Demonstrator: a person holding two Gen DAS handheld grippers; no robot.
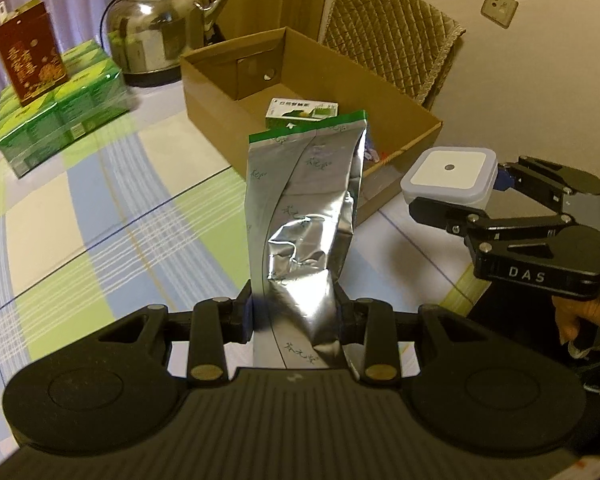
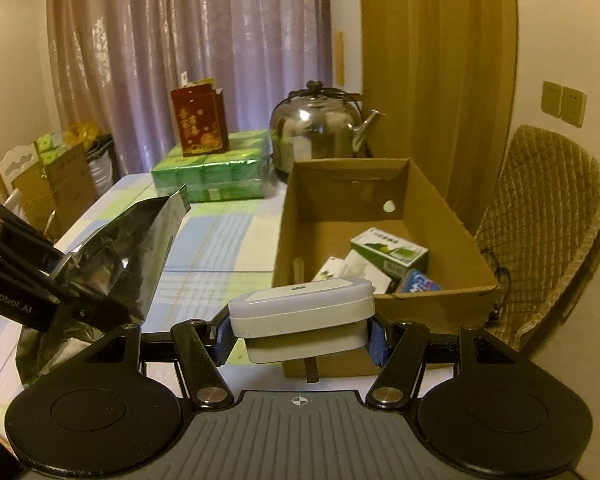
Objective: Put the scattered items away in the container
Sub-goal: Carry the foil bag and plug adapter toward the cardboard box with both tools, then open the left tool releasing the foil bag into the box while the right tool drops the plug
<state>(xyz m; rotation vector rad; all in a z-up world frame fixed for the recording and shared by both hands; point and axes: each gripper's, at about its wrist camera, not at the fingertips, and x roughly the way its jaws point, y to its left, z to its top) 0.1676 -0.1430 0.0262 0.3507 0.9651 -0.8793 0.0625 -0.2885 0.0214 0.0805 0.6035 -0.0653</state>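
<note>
**Two items in hand, box part filled**

Left wrist view: left gripper (image 1: 298,312) clamped on a silver foil pouch (image 1: 304,208), held upright above the checked tablecloth (image 1: 100,200), just short of the cardboard box (image 1: 396,92). A green carton (image 1: 302,114) already lies inside.

Right wrist view: right gripper (image 2: 300,334) closed on a white square device (image 2: 302,314), near the box's front wall. Several small packs (image 2: 380,258) sit inside. Judgement: both held items remain to be dropped in; no other loose items show on the cloth.
</note>
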